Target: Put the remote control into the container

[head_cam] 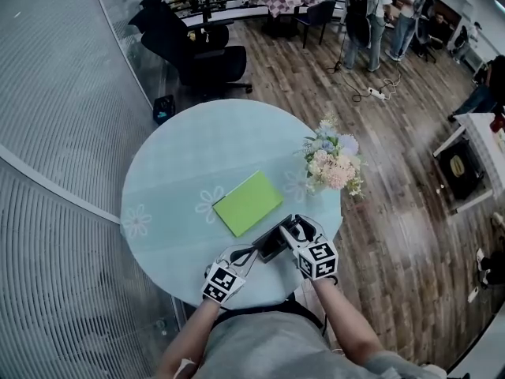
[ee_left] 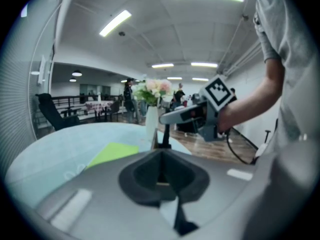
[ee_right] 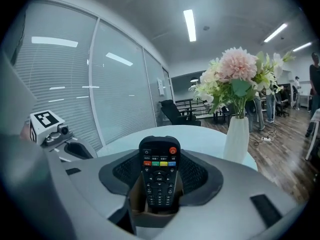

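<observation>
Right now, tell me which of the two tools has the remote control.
The right tool: its jaws grip the black remote control, buttons facing its camera. The left tool is shut, with nothing between its jaws.

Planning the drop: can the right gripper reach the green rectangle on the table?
Probably yes: the right gripper, shut on the remote control, sits right beside the green rectangle, nothing between them; the flower vase stands off to the side.

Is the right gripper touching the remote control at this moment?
Touching. The right gripper view shows the remote control sitting between the jaws of the right gripper, with the dark pads closed against its two long sides.
</observation>
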